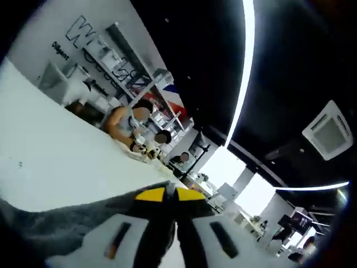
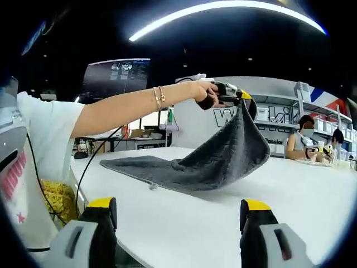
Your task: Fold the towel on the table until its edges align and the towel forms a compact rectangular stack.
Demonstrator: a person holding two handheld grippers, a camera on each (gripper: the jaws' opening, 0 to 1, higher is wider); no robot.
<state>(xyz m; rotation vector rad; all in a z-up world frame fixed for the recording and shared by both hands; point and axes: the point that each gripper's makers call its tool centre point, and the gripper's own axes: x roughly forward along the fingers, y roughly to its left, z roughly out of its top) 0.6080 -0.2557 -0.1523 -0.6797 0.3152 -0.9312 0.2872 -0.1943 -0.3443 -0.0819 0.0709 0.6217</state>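
In the right gripper view, a dark grey towel (image 2: 206,159) lies partly on the white table (image 2: 312,195): its left part rests flat on the tabletop, while its right corner is lifted well above the surface, so the cloth hangs in a curved sheet from that corner down to the table. The left gripper (image 2: 241,96) holds that raised corner, its jaws closed on the cloth, and a person's hand (image 2: 203,92) grips the tool, with a bare arm and bracelets reaching in from the left. The right gripper (image 2: 178,215) sits near, low over the table's near edge, its yellow-tipped jaws spread wide with nothing between them, well apart from the towel. In the left gripper view, the left gripper's (image 1: 170,195) jaws meet at their yellow tips with dark towel (image 1: 44,223) gathered around and below them, and the table (image 1: 50,162) stretches beyond to the left. Far across the room, people (image 2: 301,137) sit at another table before shelves.
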